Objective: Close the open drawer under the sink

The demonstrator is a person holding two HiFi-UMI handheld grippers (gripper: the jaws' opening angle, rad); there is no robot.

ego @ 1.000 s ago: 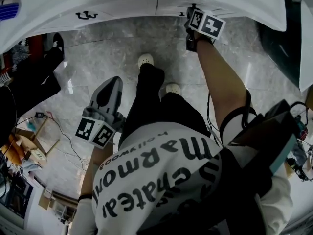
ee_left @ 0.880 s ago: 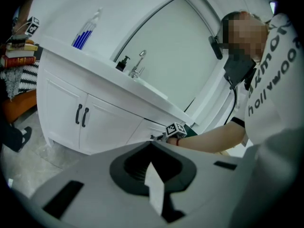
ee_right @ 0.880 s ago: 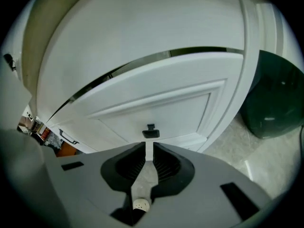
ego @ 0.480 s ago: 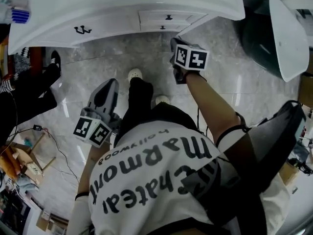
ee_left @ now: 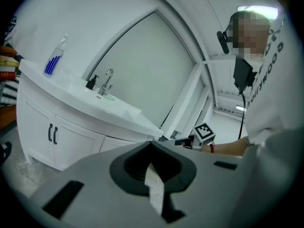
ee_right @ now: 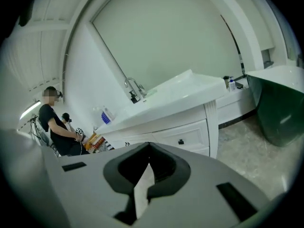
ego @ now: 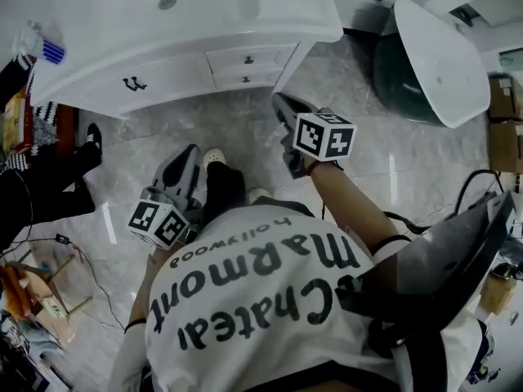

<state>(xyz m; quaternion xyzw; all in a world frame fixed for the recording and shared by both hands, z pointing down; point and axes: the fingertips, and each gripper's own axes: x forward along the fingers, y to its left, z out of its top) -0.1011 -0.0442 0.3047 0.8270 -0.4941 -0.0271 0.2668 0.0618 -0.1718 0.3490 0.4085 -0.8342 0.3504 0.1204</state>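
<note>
The left gripper hangs low at the person's left side over the floor. Its jaws are clenched together with nothing between them. It has risen a little over the last second but plays no part here.

The right gripper is a bit further out and also over bare floor, well apart from the vanity. A second ago it was up against the vanity front at the right end with its jaws spread wide. Since then it has drawn back and upward, and its jaws have just been closing. They are now pressed tight together with nothing held between them.

Beyond it, the drawers sit under the right end of the vanity top, just beside the doors. Both fronts lie flush with the face and neither stands out. I cannot tell which of the two was the open one. The sink is in the top above them, and a bottle stands at the top's left edge.

With the fronts flush and the right gripper pulled clear, the closing looks done. What remains seems to be only backing away.
</note>
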